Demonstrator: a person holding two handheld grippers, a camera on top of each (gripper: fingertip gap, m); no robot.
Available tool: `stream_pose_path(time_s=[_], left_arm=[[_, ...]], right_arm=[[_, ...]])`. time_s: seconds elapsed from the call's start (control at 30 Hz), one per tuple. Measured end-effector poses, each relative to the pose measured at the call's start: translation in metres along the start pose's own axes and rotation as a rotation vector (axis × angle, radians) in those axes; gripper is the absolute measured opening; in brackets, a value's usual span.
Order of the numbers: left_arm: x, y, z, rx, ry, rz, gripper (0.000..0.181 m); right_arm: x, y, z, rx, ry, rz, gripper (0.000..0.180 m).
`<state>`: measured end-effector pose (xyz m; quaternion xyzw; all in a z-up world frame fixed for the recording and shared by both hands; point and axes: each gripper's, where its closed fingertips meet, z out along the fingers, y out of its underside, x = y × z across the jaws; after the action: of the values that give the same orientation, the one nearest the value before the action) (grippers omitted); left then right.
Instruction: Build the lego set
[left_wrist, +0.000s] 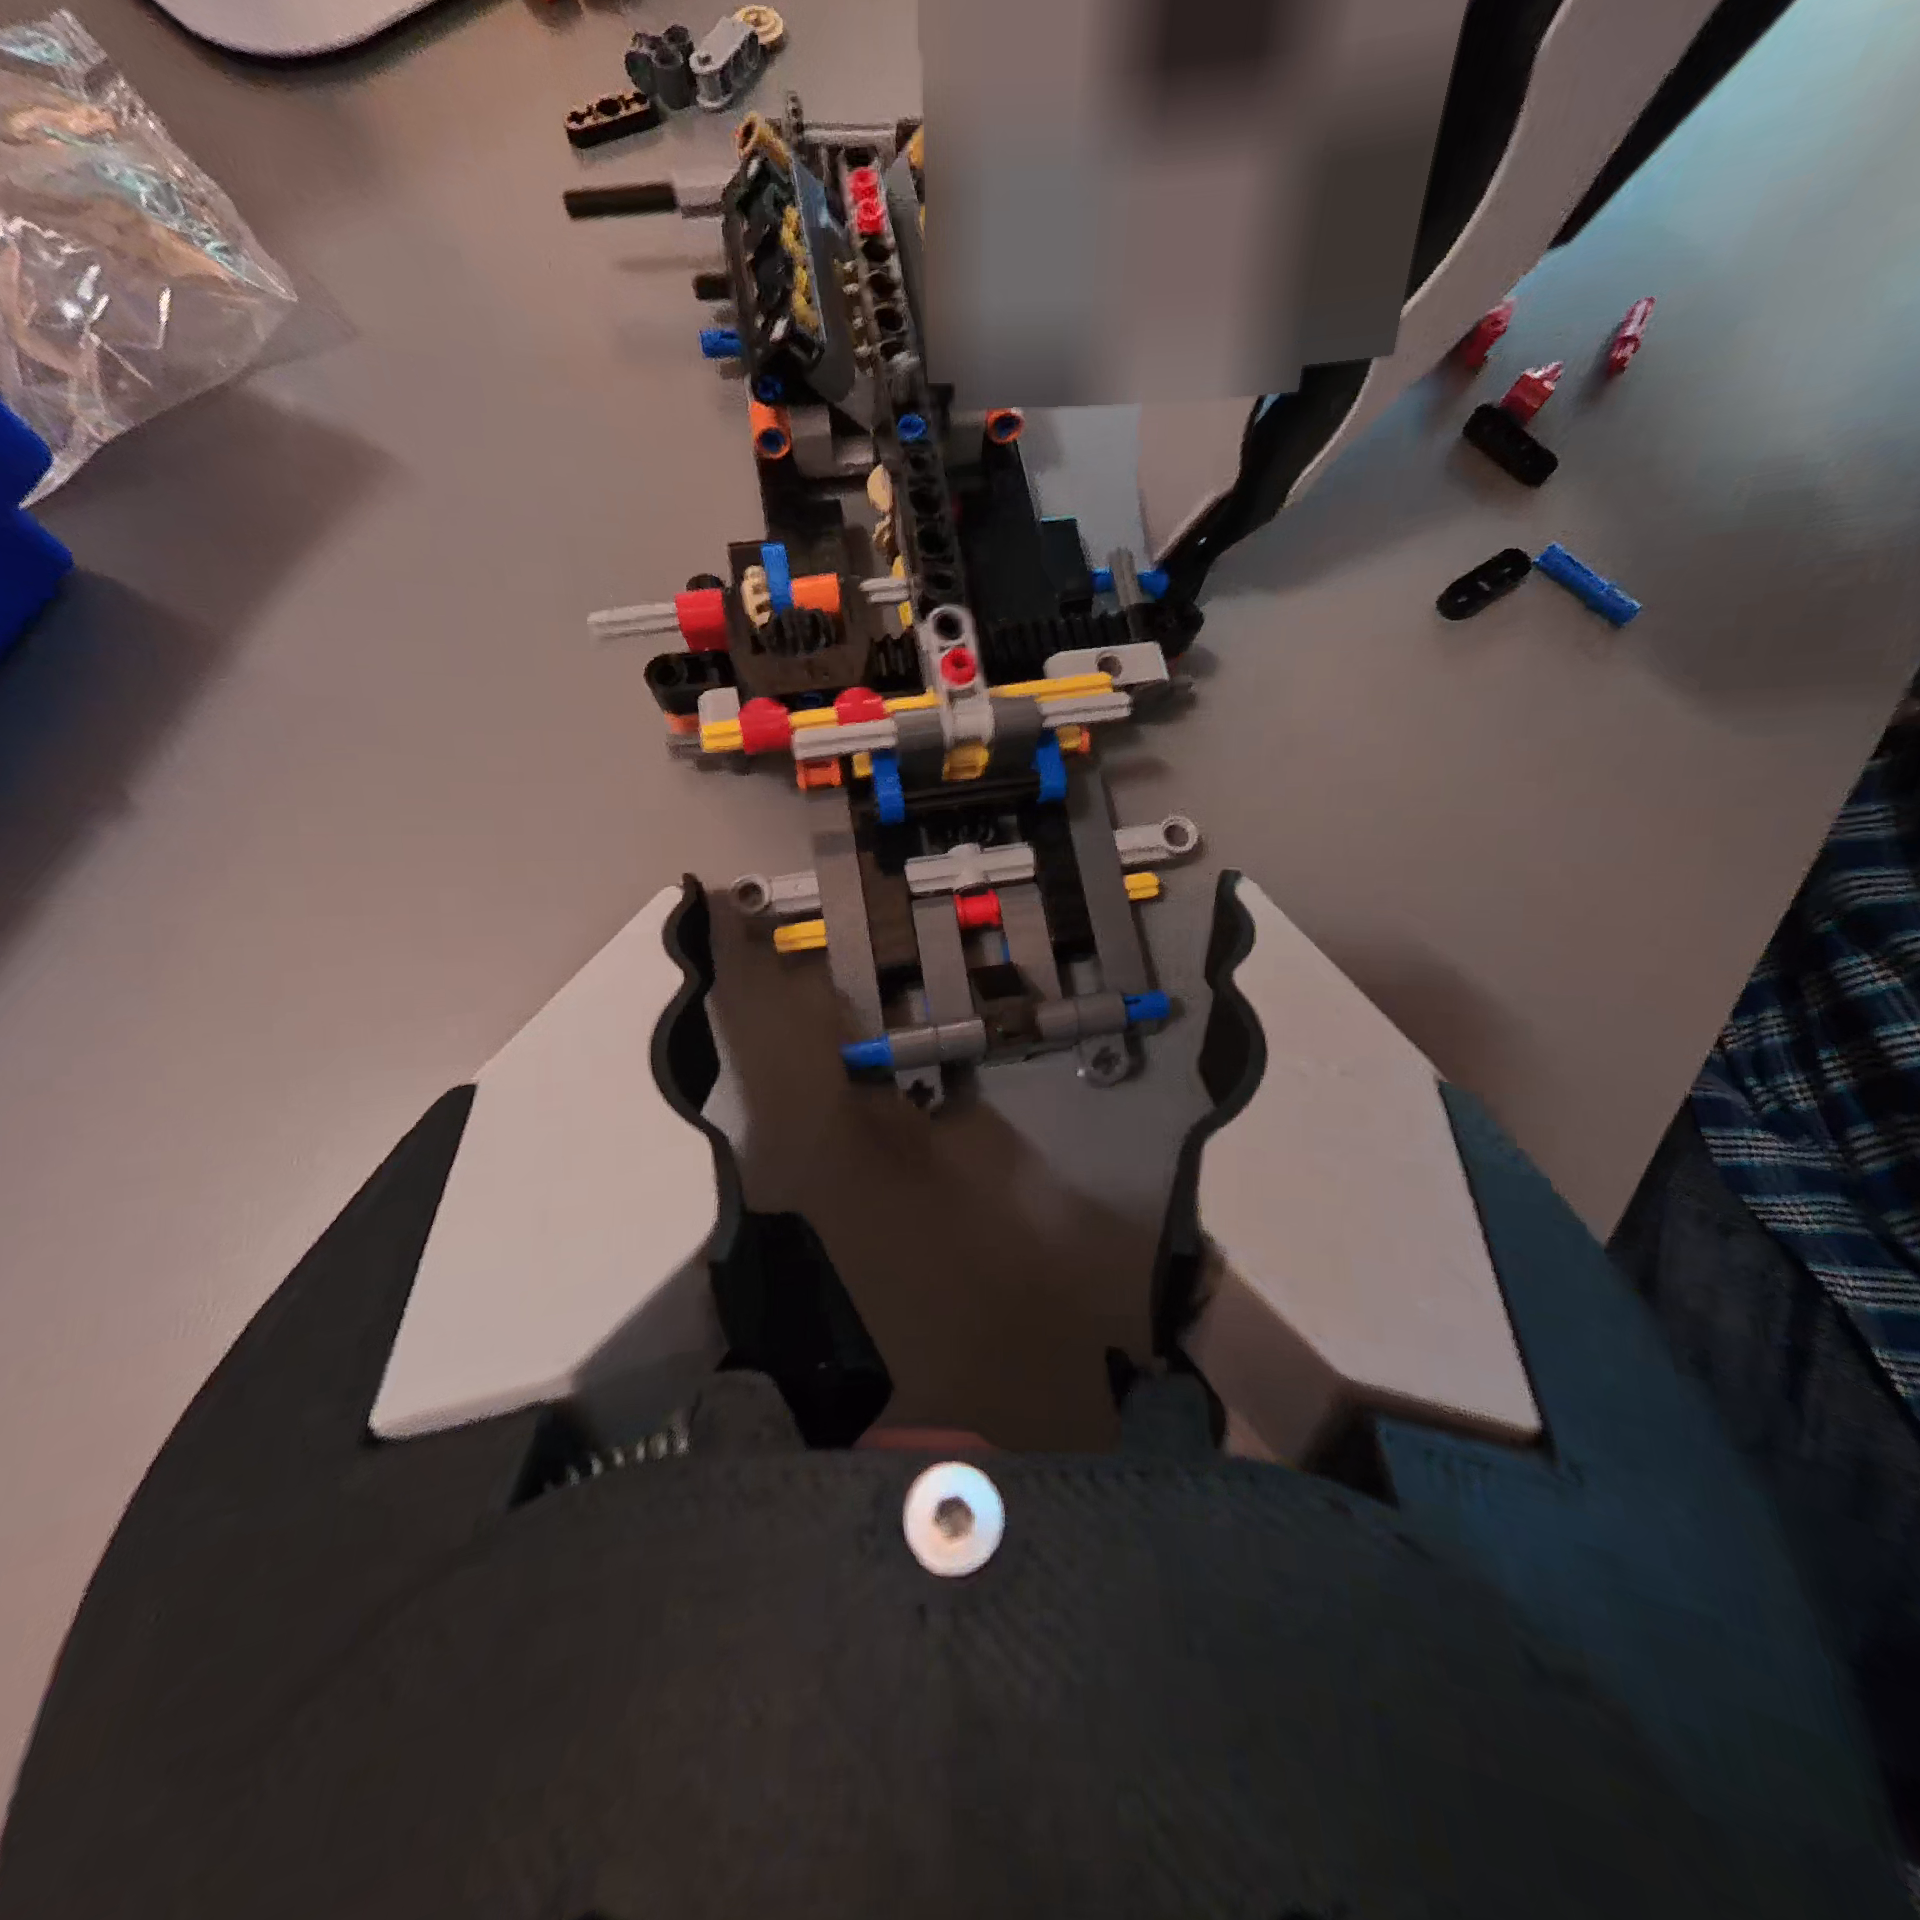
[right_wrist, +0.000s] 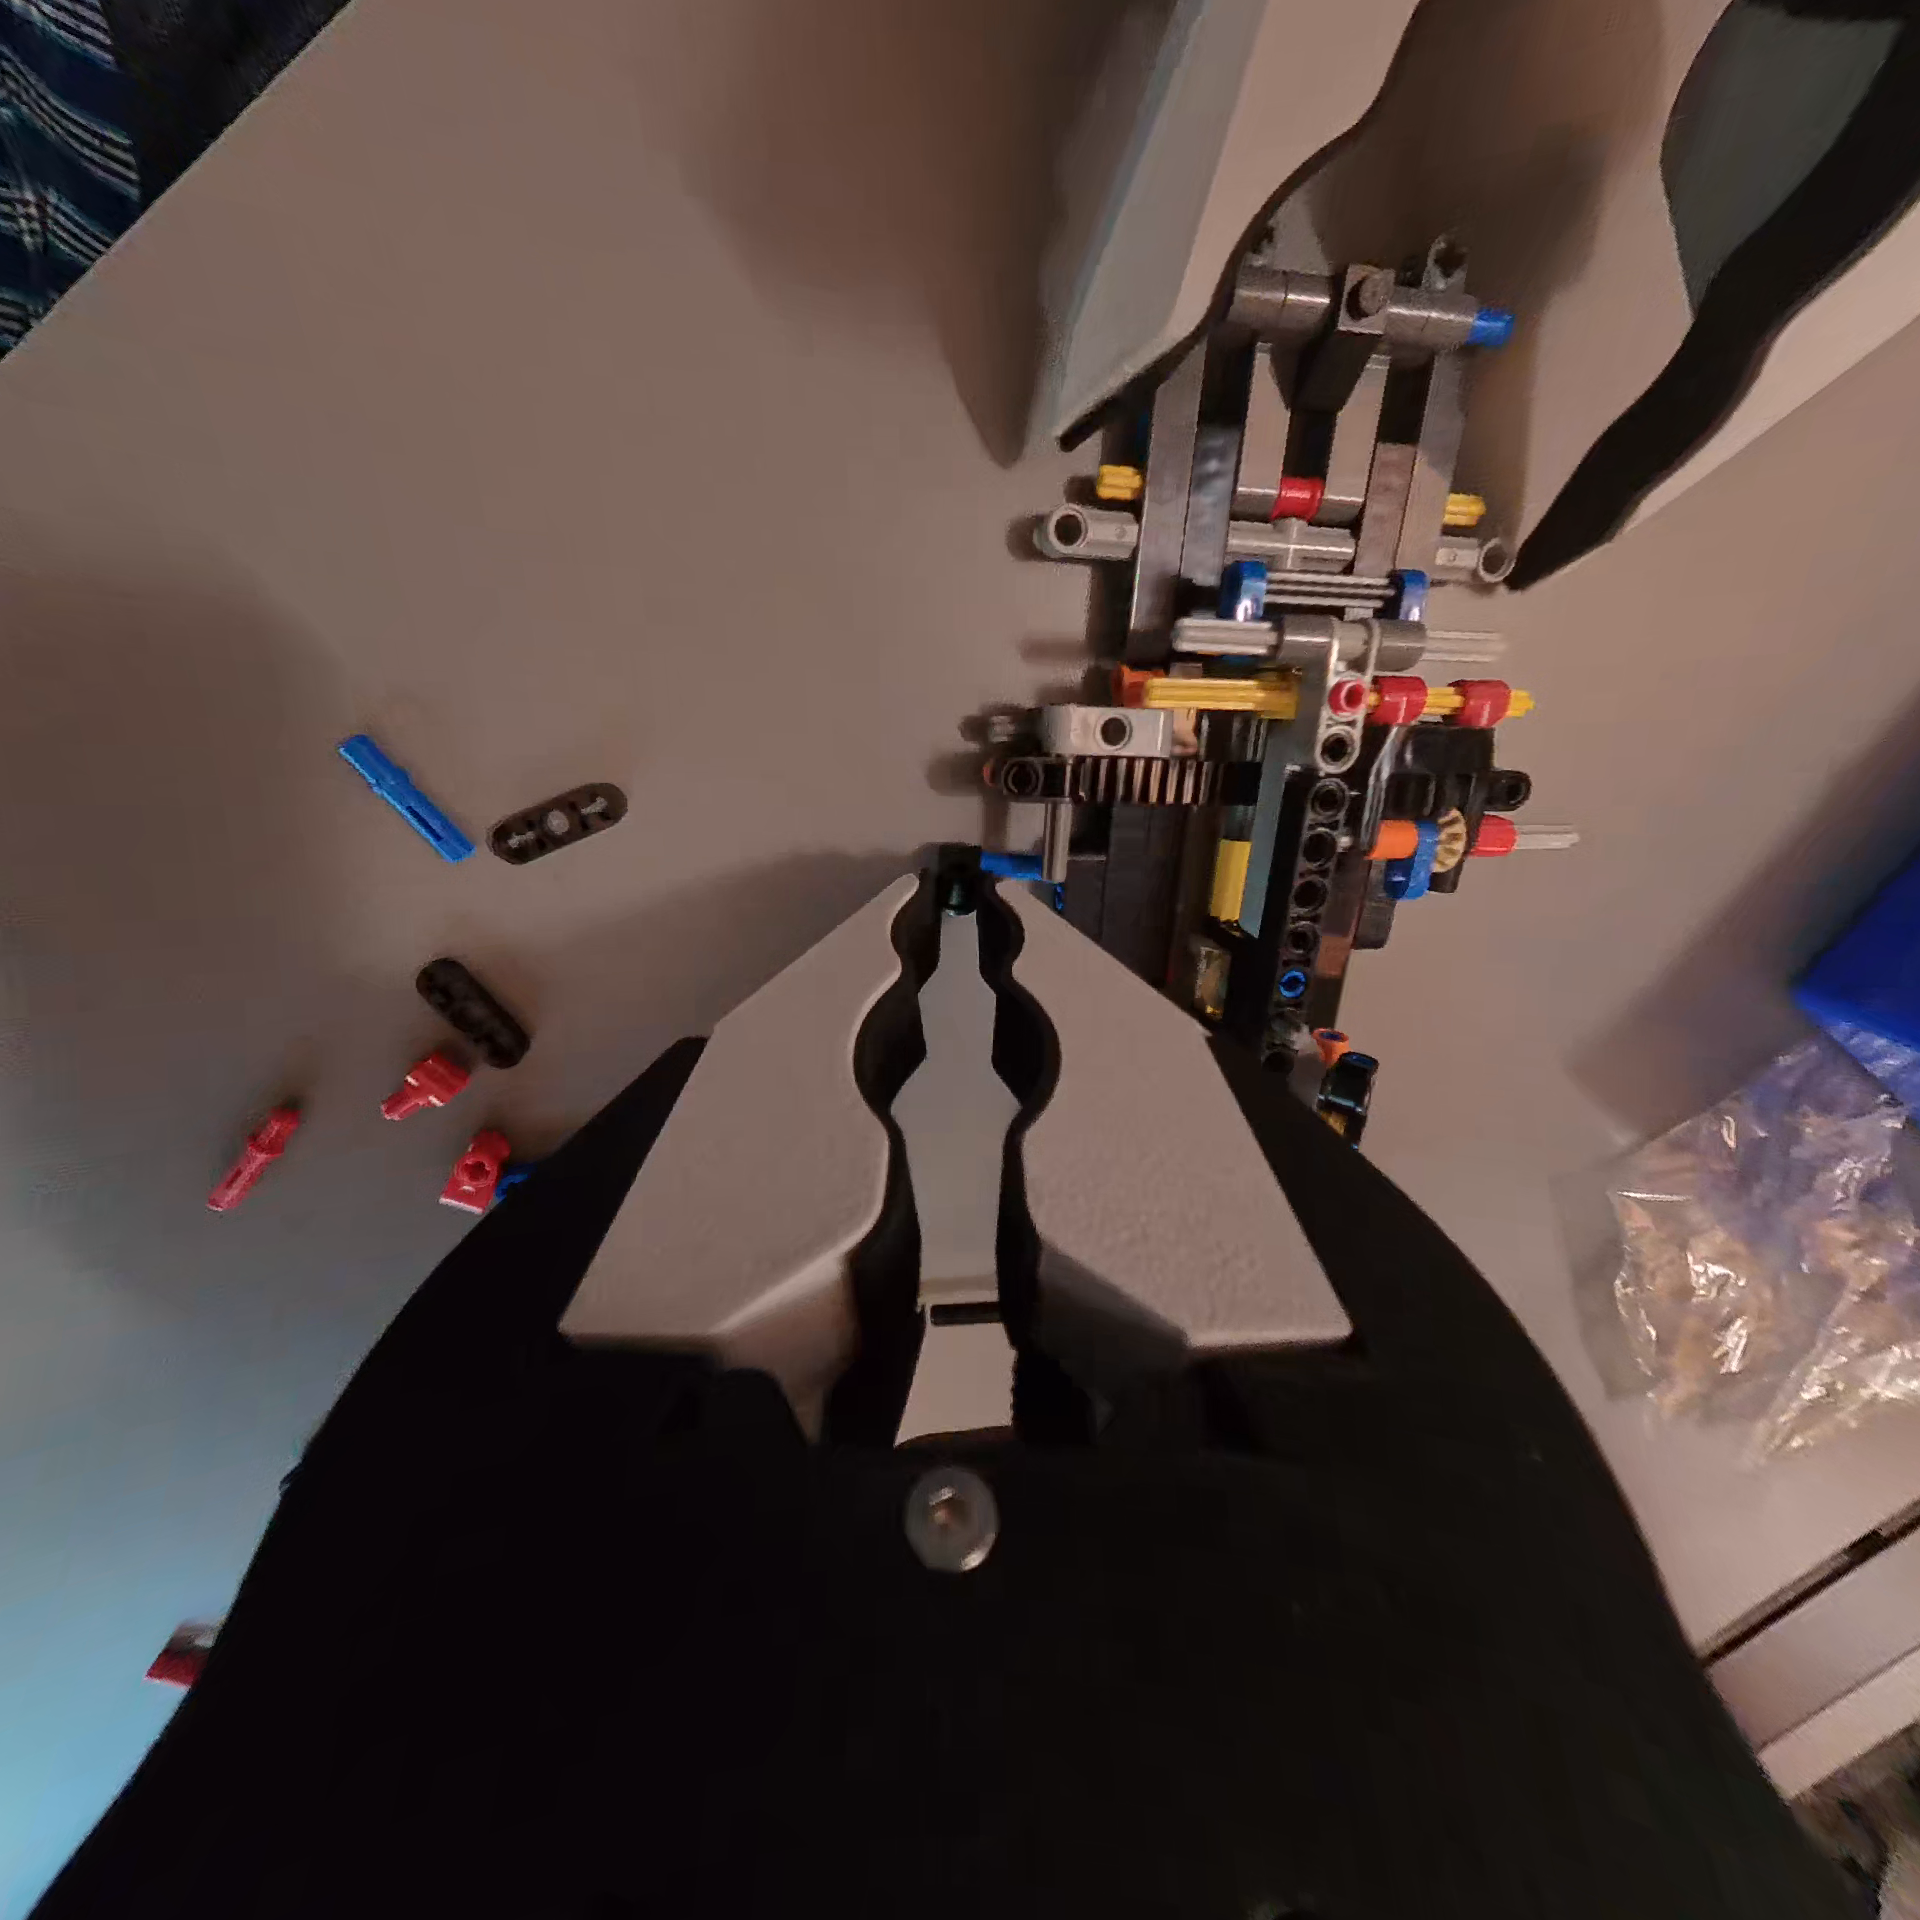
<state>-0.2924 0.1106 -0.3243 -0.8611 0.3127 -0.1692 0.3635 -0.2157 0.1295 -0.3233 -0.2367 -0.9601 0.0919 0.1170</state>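
Note:
A long Technic lego model (left_wrist: 935, 644) of grey, black, yellow, red and blue parts lies on the grey table. My left gripper (left_wrist: 958, 891) is open, with the model's near grey frame end between its fingers, not touching. In the right wrist view the model (right_wrist: 1299, 727) lies ahead. My right gripper (right_wrist: 956, 899) is shut on a small black piece (right_wrist: 954, 864) at its tips, right beside a blue pin (right_wrist: 1010, 862) that sticks out of the model's side. The left gripper's fingers (right_wrist: 1122, 312) straddle the model's far end there.
Loose pieces lie left of the right gripper: a blue pin (right_wrist: 405, 795), two short black beams (right_wrist: 556, 821), several red pins (right_wrist: 421, 1086). A plastic bag (right_wrist: 1766, 1247) and a blue box (right_wrist: 1870, 966) are on the right. More small parts (left_wrist: 675, 73) lie beyond the model. About 9 centimeters separates my left fingertips from my right.

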Motion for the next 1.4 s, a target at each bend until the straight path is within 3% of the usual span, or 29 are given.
stream_pose_path(time_s=[0.13,0.4,0.57,0.8,0.93,1.07,1.17,1.23,1.4], left_arm=[[0.003,-0.003,0.007,-0.019,0.028,0.001,0.098],[-0.004,-0.007,0.009,-0.012,0.041,0.023,0.072],[-0.003,-0.007,0.011,-0.019,0.029,0.054,0.072],[-0.001,-0.010,0.015,-0.020,0.000,0.044,0.072],[0.001,-0.011,0.016,-0.017,-0.033,0.015,0.072],[0.002,-0.011,0.016,-0.015,-0.078,-0.014,0.072],[0.002,-0.011,0.016,-0.013,-0.116,-0.041,0.072],[0.002,-0.010,0.015,-0.011,-0.147,-0.064,0.072],[0.003,-0.009,0.013,-0.008,-0.201,-0.105,0.072]], right_arm=[[0.001,-0.003,0.001,-0.007,0.025,-0.005,0.004],[0.005,0.001,0.001,-0.021,0.064,0.027,0.004],[0.010,0.005,0.001,-0.038,0.049,0.035,0.004],[-0.002,0.004,0.000,-0.034,-0.133,0.102,0.004],[0.004,0.004,-0.004,-0.025,-0.081,0.148,0.023],[0.006,0.007,-0.017,0.036,-0.001,0.360,0.030],[0.007,0.007,-0.025,0.155,0.068,0.679,0.022],[0.000,0.005,-0.024,0.228,0.086,0.879,0.014],[-0.007,0.005,-0.010,0.317,0.194,1.173,0.021]])
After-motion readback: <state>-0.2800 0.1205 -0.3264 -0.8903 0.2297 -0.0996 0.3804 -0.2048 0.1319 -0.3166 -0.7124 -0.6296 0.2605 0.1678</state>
